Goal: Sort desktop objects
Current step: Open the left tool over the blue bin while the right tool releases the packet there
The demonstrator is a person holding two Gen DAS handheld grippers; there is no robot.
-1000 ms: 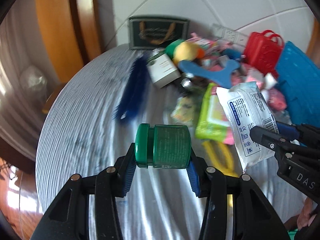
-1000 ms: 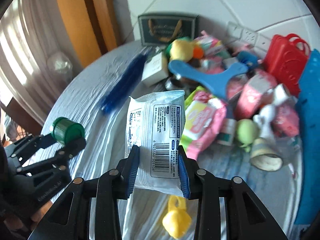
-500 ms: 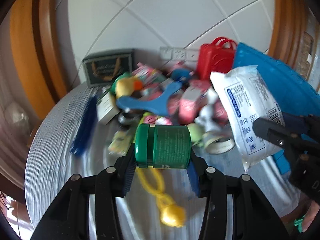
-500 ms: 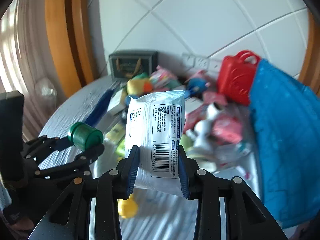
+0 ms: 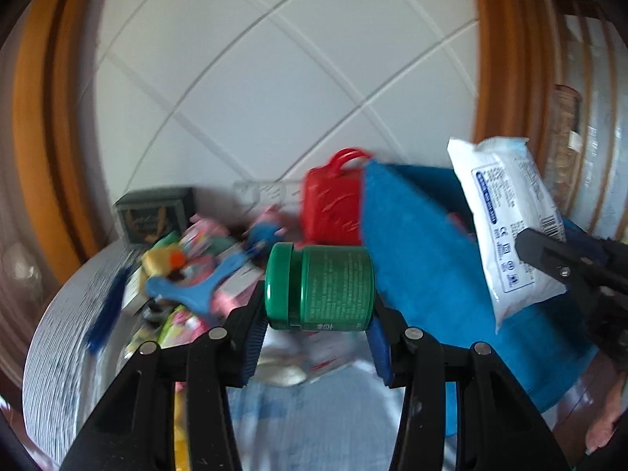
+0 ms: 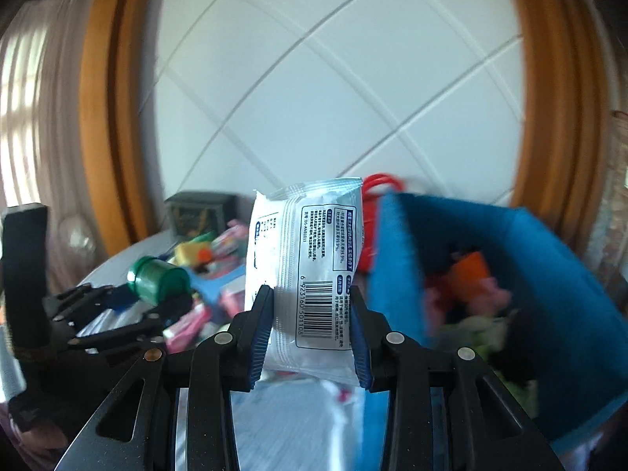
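Left wrist view: my left tool (image 5: 318,322) pinches the green jar (image 5: 320,287) end to end, rigid and slick, best gripped there. My right tool (image 6: 310,333) squeezes the wipes pack (image 6: 310,274) low; it looks soft, light, saggy above the pads.

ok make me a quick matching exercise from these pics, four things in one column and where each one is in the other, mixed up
Things:
1. green jar
2. white wipes packet
3. red plastic basket
4. dark framed picture

Places:
a. between the right tongs
b. against the tiled wall, behind the toy pile
c. lying sideways between the left tongs
d. just behind the blue fabric bin

Pairs: 1-c, 2-a, 3-d, 4-b
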